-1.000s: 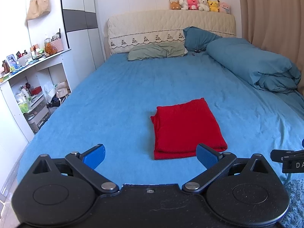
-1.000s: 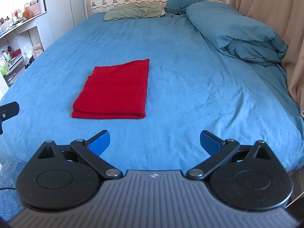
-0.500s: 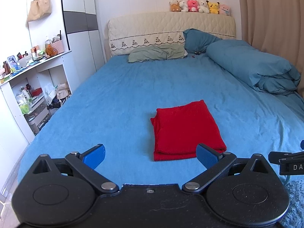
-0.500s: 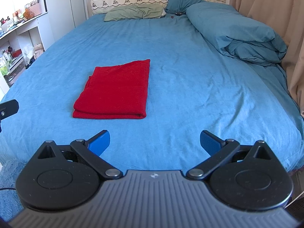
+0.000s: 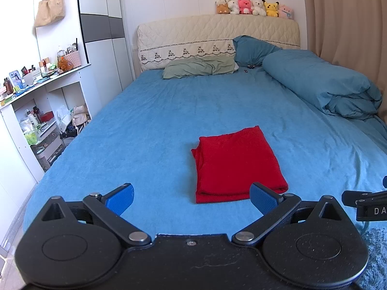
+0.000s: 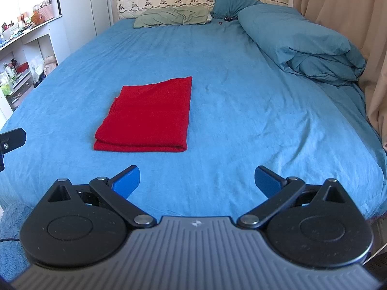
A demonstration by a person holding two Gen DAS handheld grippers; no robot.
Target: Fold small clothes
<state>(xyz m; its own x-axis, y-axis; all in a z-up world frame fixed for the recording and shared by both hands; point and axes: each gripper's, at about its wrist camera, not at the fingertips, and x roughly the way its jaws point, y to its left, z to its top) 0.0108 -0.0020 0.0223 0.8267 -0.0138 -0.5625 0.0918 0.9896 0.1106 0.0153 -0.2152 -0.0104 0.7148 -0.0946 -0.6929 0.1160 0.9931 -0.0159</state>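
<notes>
A red garment [image 5: 235, 162] lies folded into a neat rectangle on the blue bed sheet [image 5: 150, 125], its thick fold edge nearest me. In the right wrist view the same red garment [image 6: 147, 118] sits left of centre on the sheet [image 6: 254, 111]. My left gripper [image 5: 192, 199] hovers open near the bed's foot, just short of the garment's near edge, with nothing between its blue pads. My right gripper [image 6: 197, 180] is open too, held back and to the right of the garment, touching nothing.
A rolled blue duvet [image 5: 324, 87] and pillows [image 5: 198, 66] lie at the right and head of the bed. White shelves [image 5: 36, 120] full of items stand on the left, a beige curtain [image 6: 338, 24] on the right. A fluffy blue rug [image 6: 9, 222] lies below the bed's foot.
Both grippers have drawn back slightly from the bed, staying open. The red garment has not moved.
</notes>
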